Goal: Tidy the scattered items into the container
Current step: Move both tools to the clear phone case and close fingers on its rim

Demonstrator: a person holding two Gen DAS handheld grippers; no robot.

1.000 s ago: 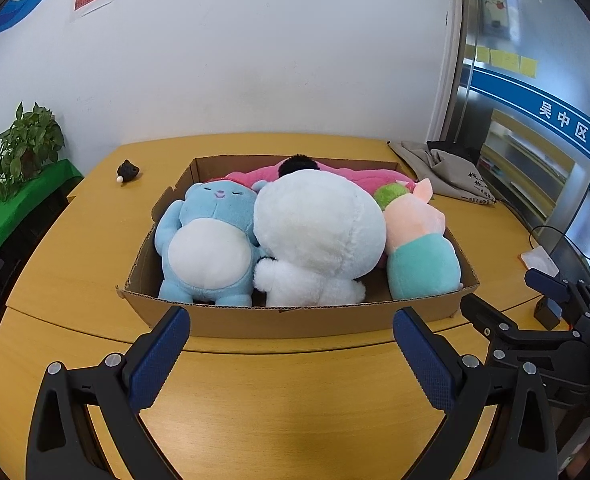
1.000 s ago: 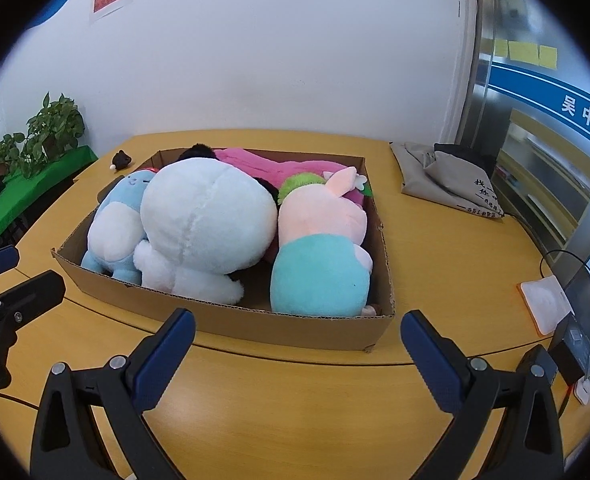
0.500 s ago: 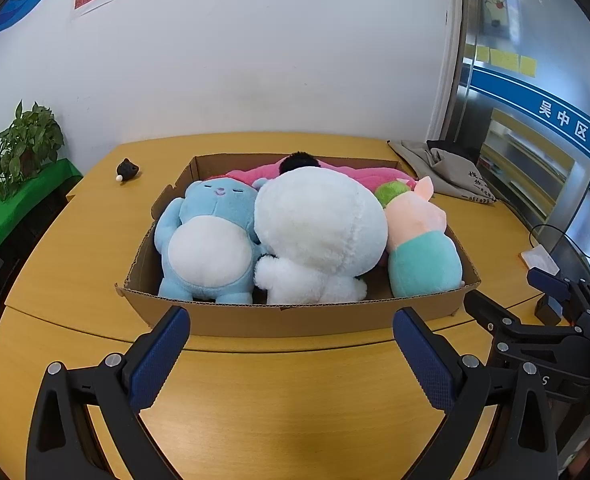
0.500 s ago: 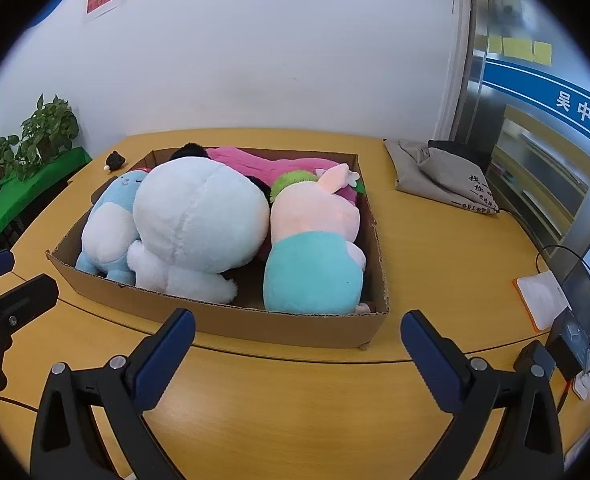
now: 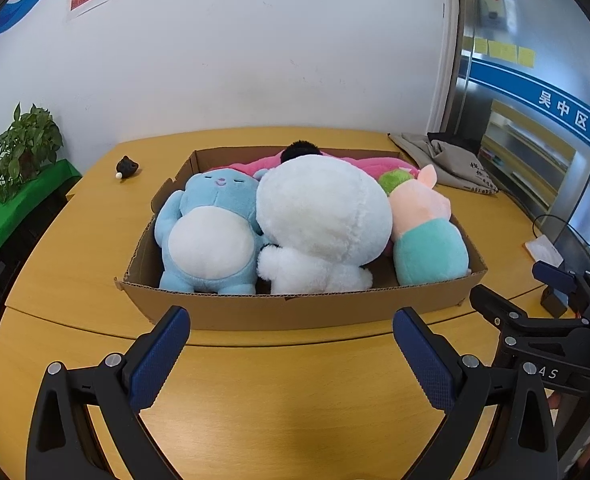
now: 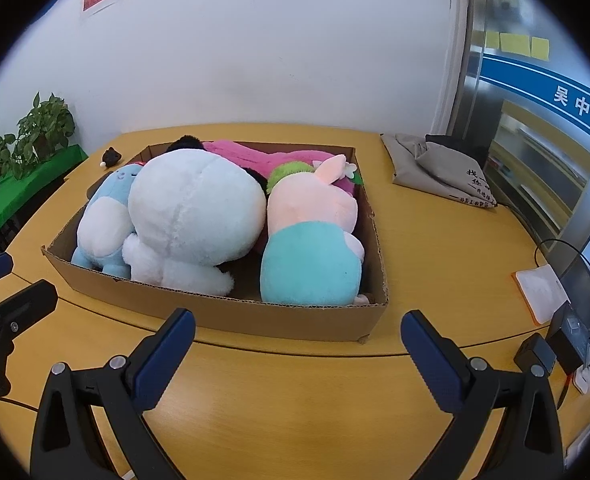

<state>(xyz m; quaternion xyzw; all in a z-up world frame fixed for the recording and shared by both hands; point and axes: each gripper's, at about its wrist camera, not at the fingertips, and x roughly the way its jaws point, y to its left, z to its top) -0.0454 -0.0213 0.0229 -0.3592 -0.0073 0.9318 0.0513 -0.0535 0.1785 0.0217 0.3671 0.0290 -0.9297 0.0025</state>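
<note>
Sitting on the wooden bench (image 5: 75, 248), the cardboard box (image 5: 295, 310) holds a blue plush (image 5: 209, 236), a white plush (image 5: 321, 224) and a pink-and-teal plush (image 5: 427, 236) side by side, touching, with a pink plush (image 6: 255, 154) behind them. The left gripper (image 5: 291, 356) and right gripper (image 6: 297, 360) hover just before the box, both spread wide and empty. A small black object (image 5: 127, 167) lies apart on the bench, left of the box.

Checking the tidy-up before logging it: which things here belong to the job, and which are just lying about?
Job: cardboard box, blue plush, white plush, pink-and-teal plush, pink plush.
Lying about: small black toy, grey cloth bag, potted plant.
</note>
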